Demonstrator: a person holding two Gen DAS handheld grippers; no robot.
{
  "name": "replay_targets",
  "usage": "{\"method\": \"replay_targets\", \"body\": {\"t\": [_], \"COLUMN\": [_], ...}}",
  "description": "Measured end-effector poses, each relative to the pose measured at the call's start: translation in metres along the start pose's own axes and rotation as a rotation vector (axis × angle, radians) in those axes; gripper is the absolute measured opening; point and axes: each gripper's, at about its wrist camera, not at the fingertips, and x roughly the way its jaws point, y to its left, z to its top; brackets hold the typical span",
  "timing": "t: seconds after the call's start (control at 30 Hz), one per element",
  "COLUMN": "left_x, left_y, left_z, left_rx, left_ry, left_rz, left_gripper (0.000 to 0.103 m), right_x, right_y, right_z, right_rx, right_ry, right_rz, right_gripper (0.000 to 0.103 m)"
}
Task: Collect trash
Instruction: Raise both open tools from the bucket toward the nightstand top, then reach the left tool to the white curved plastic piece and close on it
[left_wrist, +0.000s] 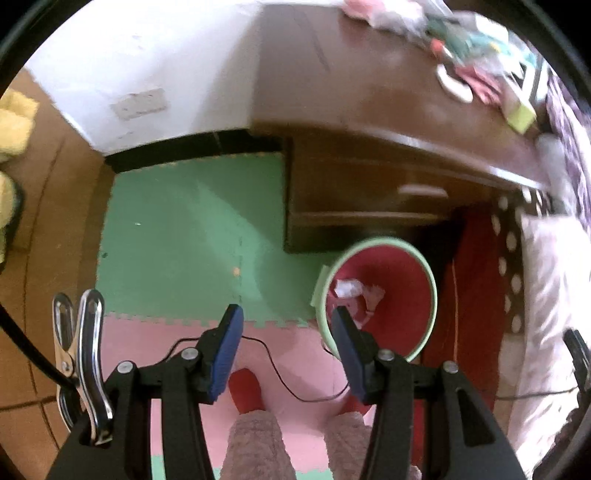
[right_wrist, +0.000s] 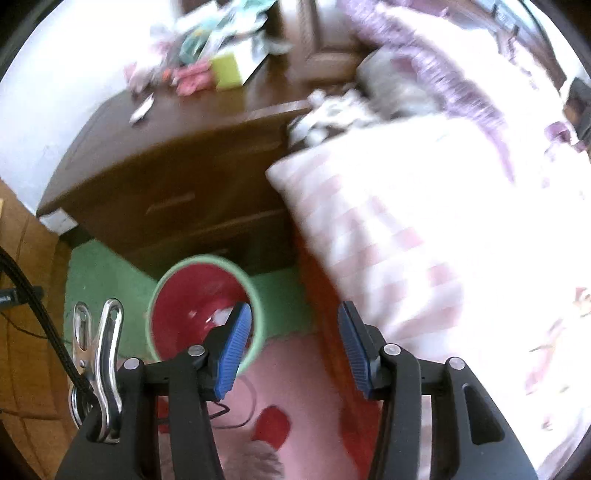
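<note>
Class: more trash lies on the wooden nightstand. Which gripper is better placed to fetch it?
Left, marginally: the left gripper is empty and sees most of the nightstand; the right gripper faces the bed.

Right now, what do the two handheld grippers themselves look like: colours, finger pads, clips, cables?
Both match: the left gripper and right gripper have black angular frames with silver pivot bolts and two fingers faced with blue ribbed pads. A shiny metal spring clip sits on each body's left side beside a black cable; in the right view that cable looks braided.
</note>
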Motion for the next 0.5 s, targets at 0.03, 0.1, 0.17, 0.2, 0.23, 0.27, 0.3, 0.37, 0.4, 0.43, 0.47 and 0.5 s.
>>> {"method": "replay_targets", "body": {"t": [0.03, 0.1, 0.17, 0.2, 0.23, 0.27, 0.3, 0.37, 0.4, 0.43, 0.47, 0.5], "left_x": [-0.009, -0.020, -0.036, -0.044, -0.054, -0.061, -0.068, -0.084, -0.092, -0.097, -0.103, -0.108], "left_y": [0.002, 0.002, 0.002, 0.002, 0.002, 0.002, 0.002, -0.003, -0.006, -0.008, -0.011, -0.014], "left_z": [0.001, 0.001, 0.001, 0.000, 0.002, 0.003, 0.006, 0.012, 0.016, 0.019, 0.024, 0.029], "left_rx": [-0.019, -0.037, -0.060, -0.073, -0.098, -0.112, -0.121, -0.116, -0.108, -0.102, -0.100, -0.103], "left_ry": [-0.008, -0.023, -0.041, -0.044, -0.048, -0.048, -0.050, -0.070, -0.084, -0.094, -0.104, -0.111], "left_rz": [0.018, 0.042, 0.064, 0.067, 0.060, 0.055, 0.048, 0.049, 0.053, 0.055, 0.058, 0.059], "left_gripper": [0.052, 0.052, 0.052, 0.052, 0.052, 0.052, 0.052, 0.052, 0.052, 0.052, 0.052, 0.052], "right_x": [-0.006, -0.022, -0.032, -0.035, -0.041, -0.048, -0.055, -0.067, -0.072, -0.076, -0.080, -0.083], "right_y": [-0.008, -0.025, -0.042, -0.047, -0.053, -0.058, -0.064, -0.074, -0.077, -0.082, -0.086, -0.091], "right_z": [0.003, 0.012, 0.017, 0.017, 0.017, 0.021, 0.026, 0.035, 0.038, 0.044, 0.050, 0.056], "right_rx": [0.000, 0.001, -0.007, -0.015, -0.027, -0.034, -0.031, 0.001, 0.016, 0.030, 0.040, 0.048], "right_ry": [-0.010, -0.017, -0.016, -0.019, -0.027, -0.035, -0.047, -0.067, -0.079, -0.095, -0.110, -0.123], "right_rz": [-0.007, -0.018, -0.022, -0.024, -0.030, -0.037, -0.045, -0.041, -0.040, -0.039, -0.044, -0.051], "right_gripper": [0.050, 0.050, 0.050, 0.050, 0.050, 0.050, 0.050, 0.050, 0.050, 0.050, 0.050, 0.050]}}
